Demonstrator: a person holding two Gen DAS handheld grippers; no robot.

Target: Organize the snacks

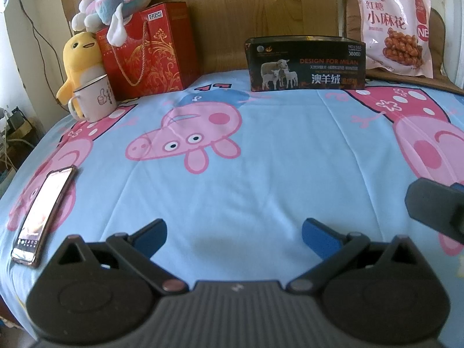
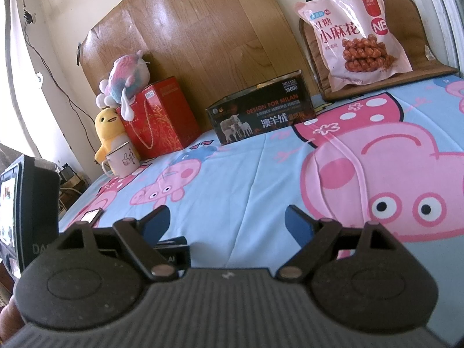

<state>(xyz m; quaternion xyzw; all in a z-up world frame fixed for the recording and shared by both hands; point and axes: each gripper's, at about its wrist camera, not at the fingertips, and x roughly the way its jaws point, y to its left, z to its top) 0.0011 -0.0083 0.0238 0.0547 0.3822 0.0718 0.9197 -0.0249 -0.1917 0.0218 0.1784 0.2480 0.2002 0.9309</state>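
Two grippers hover over the cartoon bedsheet (image 1: 261, 174), both with jaws spread wide and empty, so the task looks barely begun. Beyond the black open box (image 1: 306, 63), up to its right, the pink snack bag (image 1: 394, 26) leans against a brown cushion (image 2: 406, 23). The right gripper (image 2: 226, 220) and left gripper (image 1: 233, 233) sit well short of it; next probably comes a long reach forward and right.
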